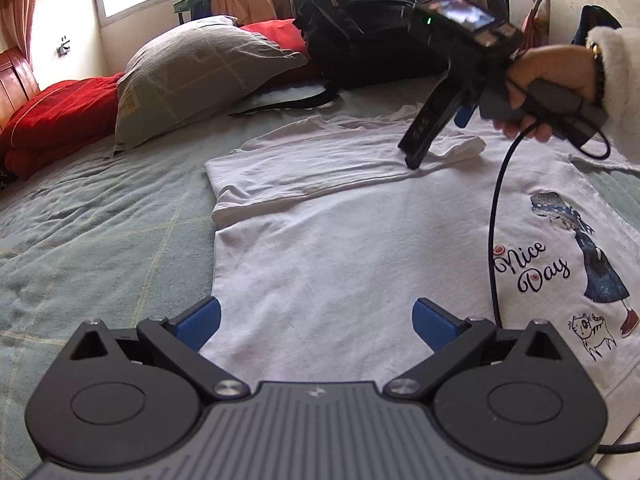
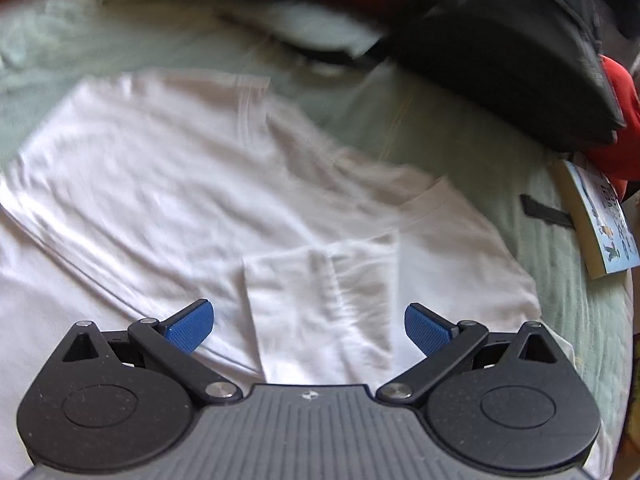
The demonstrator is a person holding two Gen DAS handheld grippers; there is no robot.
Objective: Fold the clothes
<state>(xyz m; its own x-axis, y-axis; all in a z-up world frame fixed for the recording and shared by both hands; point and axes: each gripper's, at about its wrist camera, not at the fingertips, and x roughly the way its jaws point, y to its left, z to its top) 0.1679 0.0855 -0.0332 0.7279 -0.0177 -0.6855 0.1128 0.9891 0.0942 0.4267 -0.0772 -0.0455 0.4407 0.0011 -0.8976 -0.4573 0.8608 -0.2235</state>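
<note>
A white T-shirt with a "Nice Day" print lies flat on the green bed cover. Its far side and sleeve are folded over onto the body. My left gripper hovers open above the shirt's near hem, with nothing between its blue pads. A hand holds my right gripper over the folded sleeve; its finger points down at the cloth. In the blurred right wrist view, the right gripper is open above the folded sleeve of the T-shirt.
A grey-green pillow and red bedding lie at the far left. A black backpack sits behind the shirt, as does its strap. A book rests near the bed's right edge. A black cable hangs across the shirt.
</note>
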